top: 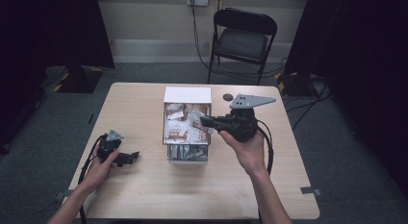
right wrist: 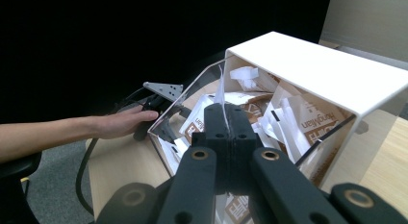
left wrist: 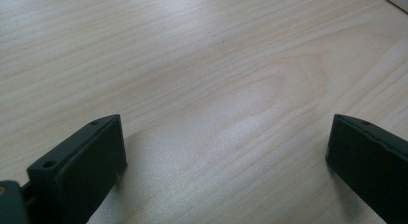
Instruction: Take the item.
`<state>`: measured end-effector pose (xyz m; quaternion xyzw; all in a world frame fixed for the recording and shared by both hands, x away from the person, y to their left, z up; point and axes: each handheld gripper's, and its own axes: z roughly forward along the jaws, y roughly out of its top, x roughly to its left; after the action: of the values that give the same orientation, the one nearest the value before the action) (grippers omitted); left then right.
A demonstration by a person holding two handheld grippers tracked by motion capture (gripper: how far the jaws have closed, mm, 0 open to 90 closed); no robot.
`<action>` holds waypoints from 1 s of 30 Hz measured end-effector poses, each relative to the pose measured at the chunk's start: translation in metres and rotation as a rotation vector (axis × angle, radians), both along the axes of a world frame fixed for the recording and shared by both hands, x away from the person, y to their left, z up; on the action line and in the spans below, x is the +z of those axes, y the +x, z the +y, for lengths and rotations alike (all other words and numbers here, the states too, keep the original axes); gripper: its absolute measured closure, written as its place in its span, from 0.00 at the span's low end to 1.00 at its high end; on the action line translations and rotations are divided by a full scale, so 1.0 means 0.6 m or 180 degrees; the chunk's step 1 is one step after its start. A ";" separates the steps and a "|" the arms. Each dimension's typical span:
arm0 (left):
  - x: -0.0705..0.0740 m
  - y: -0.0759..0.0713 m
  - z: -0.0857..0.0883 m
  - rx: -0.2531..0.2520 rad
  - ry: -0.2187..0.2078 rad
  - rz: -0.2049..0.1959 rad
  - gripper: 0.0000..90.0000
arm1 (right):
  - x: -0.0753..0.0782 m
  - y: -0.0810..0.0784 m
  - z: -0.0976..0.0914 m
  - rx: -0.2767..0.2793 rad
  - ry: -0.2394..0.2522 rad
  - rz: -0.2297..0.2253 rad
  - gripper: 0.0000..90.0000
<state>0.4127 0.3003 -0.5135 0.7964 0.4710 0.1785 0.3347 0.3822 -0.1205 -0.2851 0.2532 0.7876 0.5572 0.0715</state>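
Note:
A clear box [top: 208,137] with a white top [top: 187,95] stands in the middle of the table, holding several white packets [top: 177,130] with brown print. My right gripper [top: 203,121] hovers over the box from its right side, shut on the thin edge of one white packet [top: 196,119]. In the right gripper view the jaws [right wrist: 224,108] are pressed together, with the packet's edge [right wrist: 220,92] rising between them above the box [right wrist: 337,80]. My left gripper [top: 133,156] rests on the table at the left, open, with bare wood between its fingers [left wrist: 84,161].
A small dark round thing [top: 228,96] lies on the table [top: 144,195] behind the right gripper. A black folding chair [top: 243,39] stands beyond the far edge, with cables on the floor around it. Bare tabletop lies in front of and to the left of the box.

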 end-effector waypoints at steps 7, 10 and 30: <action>0.000 0.000 0.000 0.0004 0.0002 0.0004 0.00 | 0.010 -0.006 -0.009 -0.0048 0.0032 -0.0058 1.00; 0.000 0.000 0.000 0.0003 0.0002 0.0004 0.00 | 0.012 -0.008 -0.014 -0.0068 0.0046 -0.0067 1.00; 0.000 0.000 0.000 0.0004 0.0002 0.0003 0.00 | 0.013 -0.015 -0.070 -0.0301 0.0040 -0.0073 1.00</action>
<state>0.4125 0.3002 -0.5134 0.7963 0.4717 0.1784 0.3341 0.3733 -0.1623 -0.2772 0.2842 0.7703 0.5610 0.1052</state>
